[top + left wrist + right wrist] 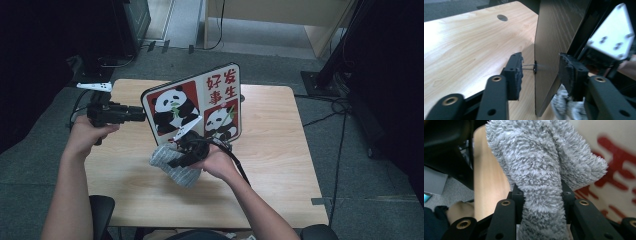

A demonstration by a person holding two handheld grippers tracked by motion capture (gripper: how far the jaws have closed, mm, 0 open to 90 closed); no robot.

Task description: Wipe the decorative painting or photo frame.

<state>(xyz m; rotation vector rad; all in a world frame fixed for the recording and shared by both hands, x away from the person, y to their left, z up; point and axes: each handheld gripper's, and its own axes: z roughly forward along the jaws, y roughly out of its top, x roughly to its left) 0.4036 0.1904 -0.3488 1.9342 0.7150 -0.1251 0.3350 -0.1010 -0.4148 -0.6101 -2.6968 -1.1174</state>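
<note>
A board (200, 102) printed with pandas and red characters stands upright on the wooden table (280, 150). My left gripper (141, 114) is at the board's left edge. In the left gripper view its jaws (540, 65) straddle the thin edge of the board (554, 37), and a gap shows between the left pad (517, 72) and the board. My right gripper (182, 150) is shut on a grey fluffy cloth (175, 167) in front of the board's lower part. In the right gripper view the cloth (536, 157) rises between the jaws (540, 192) beside the printed face (619, 157).
A white controller (95, 86) lies at the table's far left corner. The tabletop has a round cable hole (502, 17) behind the board. Black stands and cables (340, 75) sit on the floor to the right. Bare tabletop lies to the board's right.
</note>
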